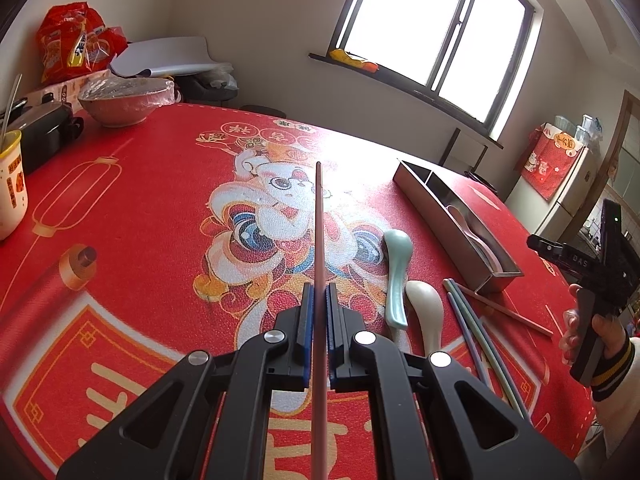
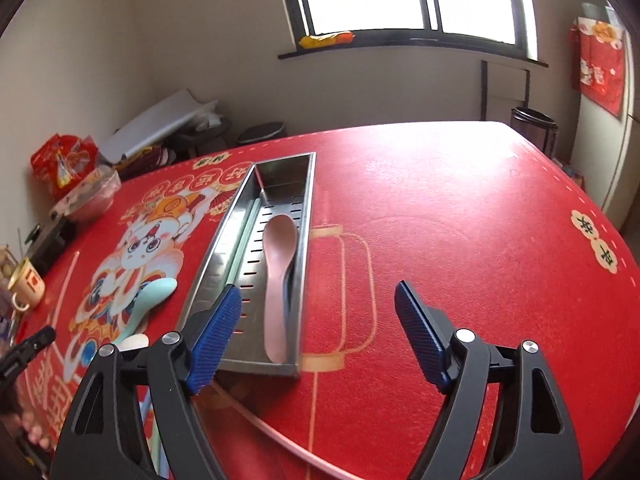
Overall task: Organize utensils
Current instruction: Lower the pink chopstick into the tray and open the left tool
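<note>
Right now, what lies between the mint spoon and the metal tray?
Only bare red tablecloth lies between the mint spoon and the metal tray, as the right wrist view shows.

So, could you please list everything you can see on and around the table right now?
metal tray: one, steel, on the table's right part.
pink spoon: one, in the tray.
green chopstick: one, along the tray's left wall.
teal spoon: one, left of the tray.
white spoon: one, beside the teal spoon.
loose chopsticks: several, green, blue and pink, near the tray's near end.
pink chopstick: one, clamped in the left gripper.
bowl: one, pinkish, far left.
mug: one, white and yellow, left edge.
snack bags: red, far left corner.
tablecloth: red, printed.
left gripper: shut.
right gripper: open, empty.
</note>
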The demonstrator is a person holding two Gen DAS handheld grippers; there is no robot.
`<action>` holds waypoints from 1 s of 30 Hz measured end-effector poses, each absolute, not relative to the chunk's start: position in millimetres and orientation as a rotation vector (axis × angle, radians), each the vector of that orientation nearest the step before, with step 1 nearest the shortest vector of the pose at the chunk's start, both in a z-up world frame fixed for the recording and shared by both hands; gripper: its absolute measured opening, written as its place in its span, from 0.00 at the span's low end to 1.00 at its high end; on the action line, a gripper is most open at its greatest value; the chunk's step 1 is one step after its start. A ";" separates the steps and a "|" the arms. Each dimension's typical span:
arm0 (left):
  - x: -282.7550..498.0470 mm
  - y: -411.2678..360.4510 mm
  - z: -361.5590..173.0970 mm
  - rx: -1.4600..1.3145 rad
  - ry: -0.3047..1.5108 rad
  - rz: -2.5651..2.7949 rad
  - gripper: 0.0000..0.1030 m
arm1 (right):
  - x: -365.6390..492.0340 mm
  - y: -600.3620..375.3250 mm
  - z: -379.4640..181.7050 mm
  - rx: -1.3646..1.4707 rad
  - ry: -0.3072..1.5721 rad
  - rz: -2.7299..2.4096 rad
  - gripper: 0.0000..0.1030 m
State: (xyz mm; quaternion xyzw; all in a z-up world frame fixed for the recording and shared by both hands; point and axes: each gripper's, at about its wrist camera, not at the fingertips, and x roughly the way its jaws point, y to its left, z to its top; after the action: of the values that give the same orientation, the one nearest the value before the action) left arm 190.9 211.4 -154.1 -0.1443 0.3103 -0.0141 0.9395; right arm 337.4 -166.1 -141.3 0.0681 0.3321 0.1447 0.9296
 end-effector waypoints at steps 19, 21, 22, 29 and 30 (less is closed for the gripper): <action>211.6 176.2 -133.0 -0.278 0.687 -0.011 0.05 | 316.8 -206.4 -148.2 0.216 0.546 0.245 0.85; 220.7 161.1 -126.9 -0.288 0.687 -0.036 0.05 | 316.7 -208.8 -148.8 0.236 0.549 0.248 0.85; 226.9 152.4 -124.1 -0.296 0.687 -0.050 0.05 | 316.7 -210.9 -149.3 0.249 0.550 0.252 0.85; 292.7 82.3 -111.4 -0.349 0.697 -0.124 0.05 | 320.7 -222.0 -154.0 0.310 0.565 0.244 0.85; 303.0 73.0 -111.5 -0.361 0.698 -0.130 0.05 | 321.6 -222.0 -154.7 0.312 0.569 0.250 0.85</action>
State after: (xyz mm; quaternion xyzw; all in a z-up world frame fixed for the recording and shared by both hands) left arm 303.0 73.0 -111.5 -0.1760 0.3401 -0.0632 0.9216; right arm 321.6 -222.0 -154.7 0.1531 0.2788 0.1226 0.9401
